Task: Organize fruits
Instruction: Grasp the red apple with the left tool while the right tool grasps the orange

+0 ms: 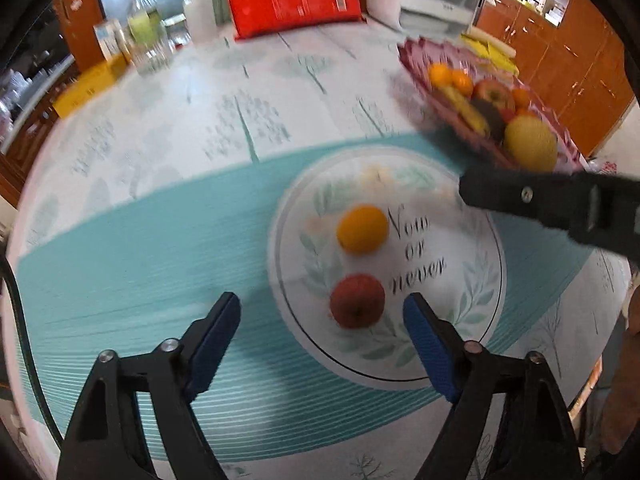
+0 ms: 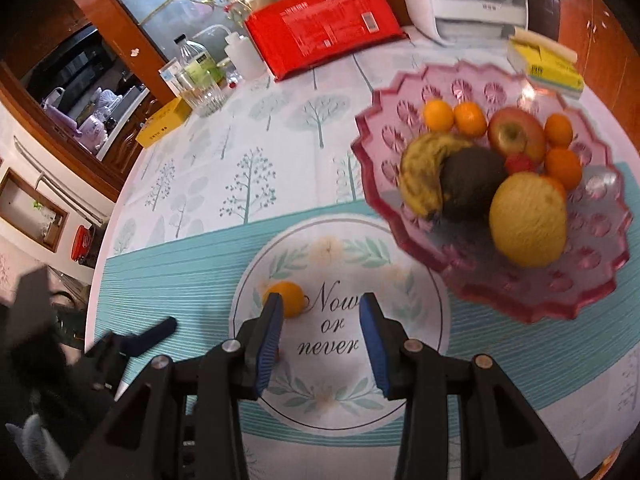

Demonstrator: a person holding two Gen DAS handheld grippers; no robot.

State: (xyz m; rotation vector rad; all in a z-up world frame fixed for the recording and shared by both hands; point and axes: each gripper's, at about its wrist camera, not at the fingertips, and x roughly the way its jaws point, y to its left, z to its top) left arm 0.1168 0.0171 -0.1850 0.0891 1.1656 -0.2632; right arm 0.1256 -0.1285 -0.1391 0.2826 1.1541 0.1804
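Looks mostly done already, tbh. Pink scalloped bowl (image 2: 472, 280) over on the right side of the table (image 1: 168, 128), loaded up: a spotty banana (image 2: 420, 176), a dark avocado-looking thing (image 2: 472, 180), a big yellow round fruit (image 2: 528, 224), a red apple in the bowl (image 2: 514, 132) and several small oranges (image 2: 438, 114) along the back rim. Also something small and red tucked in the middle, too small to call.

Still left, judging by the layout: two loose pieces sitting out on the teal placemat (image 1: 120, 280), inside the round white "Now or never" print. A yellow-orange citrus (image 1: 362, 229) farther out, and a loose red apple (image 1: 357, 301) nearer. Close together but apart, neither touching the bowl.

Left gripper (image 1: 322, 312) spread wide, nothing between the blue pads (image 1: 426, 344), hanging above the mat with the loose apple sitting roughly between the tips in that view. Not touching it as far as can be told; picture pretty smeared.

Right gripper (image 2: 320, 322) set narrow, nothing held, just the printed lettering showing through the gap. Citrus right beside its left finger, partly hidden behind it, outside the jaws.

So probably two fruits to go, then finished. Guessing the apple goes first via the left one. Only worry: not much free space in the bowl, so a round fruit could roll off the pile.
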